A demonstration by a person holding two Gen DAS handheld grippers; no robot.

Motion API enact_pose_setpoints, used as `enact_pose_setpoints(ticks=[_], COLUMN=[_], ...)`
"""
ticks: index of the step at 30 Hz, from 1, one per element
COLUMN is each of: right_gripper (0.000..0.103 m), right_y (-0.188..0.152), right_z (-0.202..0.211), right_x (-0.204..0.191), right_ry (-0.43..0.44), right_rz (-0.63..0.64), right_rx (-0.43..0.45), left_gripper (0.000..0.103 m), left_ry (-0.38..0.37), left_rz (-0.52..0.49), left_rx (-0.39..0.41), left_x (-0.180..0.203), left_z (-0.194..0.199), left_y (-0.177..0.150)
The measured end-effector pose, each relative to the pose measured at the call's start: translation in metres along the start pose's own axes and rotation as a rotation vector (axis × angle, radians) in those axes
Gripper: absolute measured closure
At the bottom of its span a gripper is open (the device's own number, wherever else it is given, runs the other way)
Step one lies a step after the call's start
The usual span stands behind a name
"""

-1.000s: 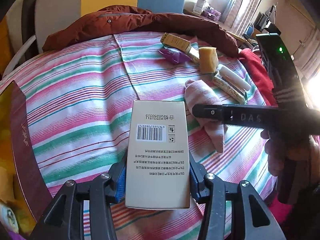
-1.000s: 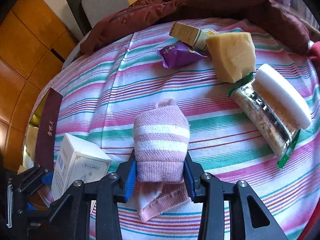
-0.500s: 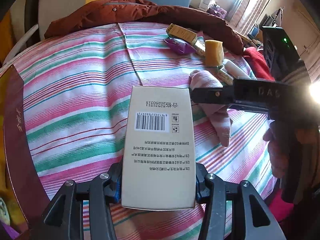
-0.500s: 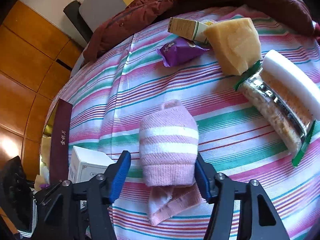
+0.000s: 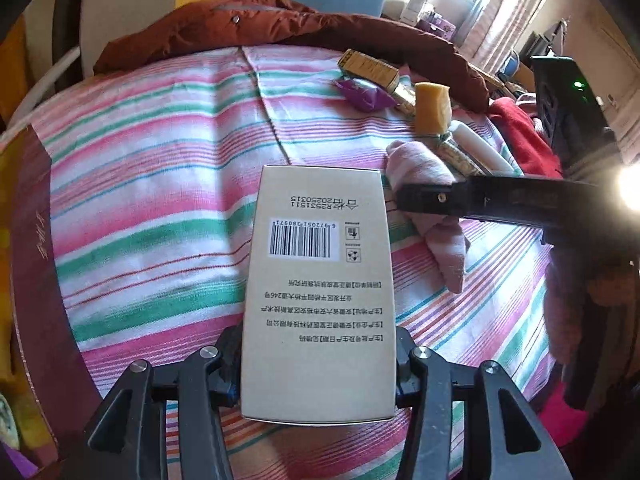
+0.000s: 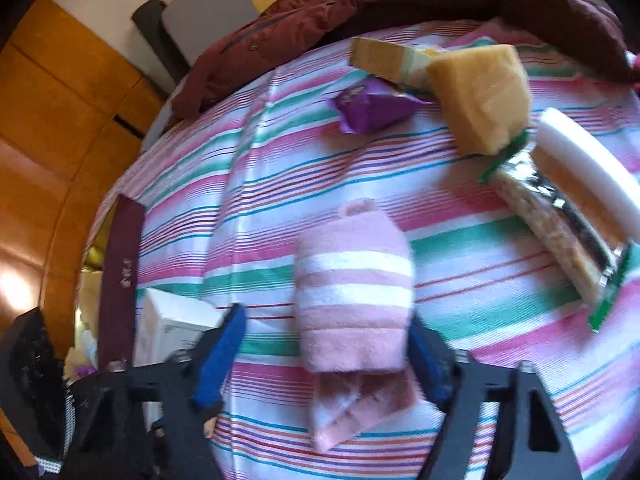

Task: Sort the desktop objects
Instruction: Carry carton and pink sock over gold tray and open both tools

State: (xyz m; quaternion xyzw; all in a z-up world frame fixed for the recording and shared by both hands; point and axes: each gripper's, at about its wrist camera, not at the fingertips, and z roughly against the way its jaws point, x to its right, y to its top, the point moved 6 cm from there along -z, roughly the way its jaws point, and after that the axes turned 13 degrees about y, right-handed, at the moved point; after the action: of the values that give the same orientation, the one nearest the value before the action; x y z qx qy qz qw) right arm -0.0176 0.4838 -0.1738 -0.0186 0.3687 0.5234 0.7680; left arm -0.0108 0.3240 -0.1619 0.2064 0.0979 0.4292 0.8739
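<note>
Now | right hand-held gripper [image 6: 324, 356] closing, wider than before | sock [image 6: 354, 296] between

Beige box [image 5: 320, 288]: barcode being shown upside down, digits 6 972051 380971 being read beneath; code R2531511 and 20250315 printed near far edge. Chinese text lines below, too small. Maroon case [image 6: 122, 276]: gold characters, illegible.
</note>
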Motion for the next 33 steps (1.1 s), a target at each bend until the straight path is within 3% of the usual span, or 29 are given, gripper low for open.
enact_pose_setpoints(ticks=[1, 6, 10, 17, 27, 33], right_gripper=[0.066, 0.07, 0.07, 0.07, 0.07, 0.07], right_y=[-0.001, -0.002, 0.003, 0.002, -0.016, -0.018], right_z=[0.002, 0.005, 0.015, 0.035, 0.04, 0.009], right_x=[0.003, 0.002, -0.021, -0.071, -0.157, -0.22], right_ry=[-0.035, -0.072, 0.021, 0.165, 0.298, 0.368], right_rz=[0.005, 0.031, 0.093, 0.196, 0.263, 0.305], right_rx=[0.001, 0.014, 0.081, 0.138, 0.142, 0.091], left_gripper=[0.052, 0.052, 0.052, 0.052, 0.052, 0.052], left_ry=[-0.003, 0.034, 0.01, 0.048, 0.135, 0.221], left_rz=[0.0, -0.025, 0.023, 0.13, 0.294, 0.433], left_rx=[0.008, 0.07, 0.115, 0.174, 0.213, 0.231], left_x=[0.001, 0.002, -0.012, -0.061, -0.147, -0.219], left_z=[0.003, 0.024, 0.053, 0.091, 0.111, 0.127], left_y=[0.0, 0.003, 0.008, 0.01, -0.004, -0.024])
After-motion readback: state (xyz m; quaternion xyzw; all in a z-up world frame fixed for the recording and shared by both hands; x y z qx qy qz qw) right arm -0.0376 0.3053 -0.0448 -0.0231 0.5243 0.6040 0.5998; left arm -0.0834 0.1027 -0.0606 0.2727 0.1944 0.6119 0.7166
